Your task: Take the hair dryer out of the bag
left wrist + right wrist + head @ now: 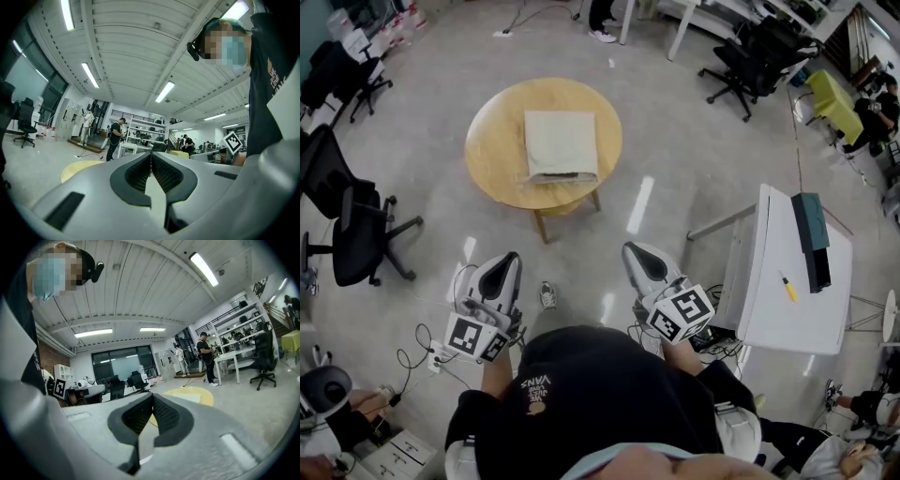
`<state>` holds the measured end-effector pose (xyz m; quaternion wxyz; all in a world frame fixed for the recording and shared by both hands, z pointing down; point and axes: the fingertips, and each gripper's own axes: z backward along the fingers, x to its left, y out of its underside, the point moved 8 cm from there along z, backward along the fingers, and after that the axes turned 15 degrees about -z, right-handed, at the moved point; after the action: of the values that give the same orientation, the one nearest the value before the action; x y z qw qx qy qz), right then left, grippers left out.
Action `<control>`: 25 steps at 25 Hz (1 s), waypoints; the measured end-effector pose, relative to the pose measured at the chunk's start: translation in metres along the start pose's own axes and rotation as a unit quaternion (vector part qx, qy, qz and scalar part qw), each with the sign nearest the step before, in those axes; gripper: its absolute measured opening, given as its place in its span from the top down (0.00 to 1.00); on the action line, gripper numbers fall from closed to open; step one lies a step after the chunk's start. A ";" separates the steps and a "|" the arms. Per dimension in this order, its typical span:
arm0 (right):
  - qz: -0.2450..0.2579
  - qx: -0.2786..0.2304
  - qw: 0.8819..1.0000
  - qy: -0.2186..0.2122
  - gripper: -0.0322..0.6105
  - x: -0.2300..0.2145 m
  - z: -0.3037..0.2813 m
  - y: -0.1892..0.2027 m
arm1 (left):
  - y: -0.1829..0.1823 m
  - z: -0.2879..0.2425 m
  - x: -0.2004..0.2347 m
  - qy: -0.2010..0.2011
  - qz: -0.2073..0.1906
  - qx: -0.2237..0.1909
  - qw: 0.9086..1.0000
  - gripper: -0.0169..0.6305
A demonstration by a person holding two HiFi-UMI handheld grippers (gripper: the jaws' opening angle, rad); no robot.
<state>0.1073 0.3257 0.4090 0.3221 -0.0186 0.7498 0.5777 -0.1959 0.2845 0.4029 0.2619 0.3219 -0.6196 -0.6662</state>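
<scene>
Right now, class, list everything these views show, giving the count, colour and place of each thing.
round table: one, light wood, mid-floor ahead.
bag: one, beige, flat on the round table.
office chairs: at least three, black, left and upper right.
white table: one, at the right.
box: one, dark teal and black, on the white table.
tool: one, yellow, on the white table.
cables: several, black and white, floor at lower left.
bystanders: a few, at the room's edges.
left gripper: one, grey, jaws shut, empty.
right gripper: one, grey, jaws shut, empty.
</scene>
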 end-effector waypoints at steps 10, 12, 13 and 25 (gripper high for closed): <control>-0.003 -0.020 0.999 0.037 0.95 0.009 -0.089 -0.012 | 0.010 -0.044 0.099 0.059 -0.013 0.001 0.998 0.95; -0.003 -0.025 0.999 0.045 0.95 0.010 -0.106 -0.013 | 0.016 -0.050 0.118 0.067 -0.008 -0.001 0.998 0.95; -0.003 -0.027 0.998 0.049 0.95 0.011 -0.115 -0.013 | 0.018 -0.054 0.128 0.072 -0.006 -0.001 0.997 0.95; -0.014 -0.053 0.993 0.104 0.95 0.017 -0.184 -0.011 | 0.042 -0.094 0.210 0.132 0.003 0.007 0.991 0.95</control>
<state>0.0132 0.1659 0.4143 0.2492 -0.1059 0.7472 0.6070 -0.2643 0.0618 0.4203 0.3410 0.4076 -0.5850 -0.6127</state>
